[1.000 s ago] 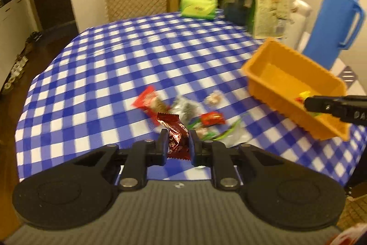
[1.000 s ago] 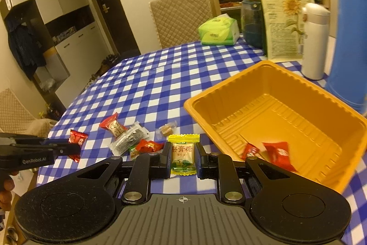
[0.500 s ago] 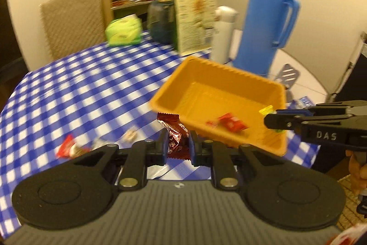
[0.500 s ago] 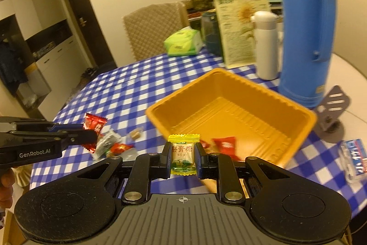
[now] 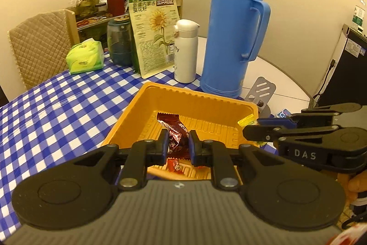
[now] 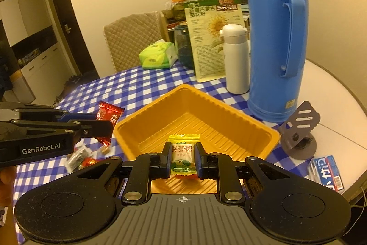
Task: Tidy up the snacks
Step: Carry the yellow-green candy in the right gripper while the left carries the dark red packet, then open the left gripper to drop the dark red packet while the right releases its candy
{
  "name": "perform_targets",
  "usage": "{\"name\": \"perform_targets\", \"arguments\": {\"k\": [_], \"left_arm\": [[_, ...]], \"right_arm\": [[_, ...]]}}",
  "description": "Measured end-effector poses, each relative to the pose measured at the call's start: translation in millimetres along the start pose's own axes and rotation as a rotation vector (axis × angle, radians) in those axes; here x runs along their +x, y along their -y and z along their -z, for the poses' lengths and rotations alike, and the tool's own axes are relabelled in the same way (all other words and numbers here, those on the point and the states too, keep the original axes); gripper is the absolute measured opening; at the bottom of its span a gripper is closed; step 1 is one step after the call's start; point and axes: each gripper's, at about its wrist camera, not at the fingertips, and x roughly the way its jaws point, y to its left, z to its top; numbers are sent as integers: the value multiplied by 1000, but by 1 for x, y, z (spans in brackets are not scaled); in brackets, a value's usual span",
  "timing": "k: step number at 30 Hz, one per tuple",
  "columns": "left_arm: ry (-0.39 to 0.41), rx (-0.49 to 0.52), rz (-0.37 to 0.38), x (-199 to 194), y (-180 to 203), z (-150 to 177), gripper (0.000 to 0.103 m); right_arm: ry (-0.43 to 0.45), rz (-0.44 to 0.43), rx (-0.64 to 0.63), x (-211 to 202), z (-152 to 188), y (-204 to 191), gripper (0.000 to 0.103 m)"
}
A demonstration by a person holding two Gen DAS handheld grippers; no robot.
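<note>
Warm yellow-orange indoor light, fairly dim, strong colour cast over both views; source not in frame. Wall behind the blue thermos [image 5: 231,33] is lit brightest in the left wrist view, fading toward corners. Soft glare streaks on thermos body, also in the right wrist view. Shadows soft, e.g. inside the orange tray [image 6: 229,128]. Doorway area at left of the right wrist view is dark, detail lost. Heavy fisheye: straight edges bow, black vignette at corners. Centre reasonably sharp, pkg text readable; gripper body at bottom edge soft; slight softness at periphery. No obvious motion blur.
</note>
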Motion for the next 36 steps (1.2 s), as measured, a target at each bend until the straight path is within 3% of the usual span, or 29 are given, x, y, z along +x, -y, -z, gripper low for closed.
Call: {"name": "perform_targets", "arguments": {"k": [15,30,36], "left_arm": [[-75,22,-26,71,-3,-18,17],[-148,23,-40,124,-9,-25,18],[-157,0,-35,126,-16,-23,29]], "right_arm": [[-33,40,43,48,-11,35,20],[-60,54,84,66,-11,47,20],[-57,60,97,67,-12,50,20]]}}
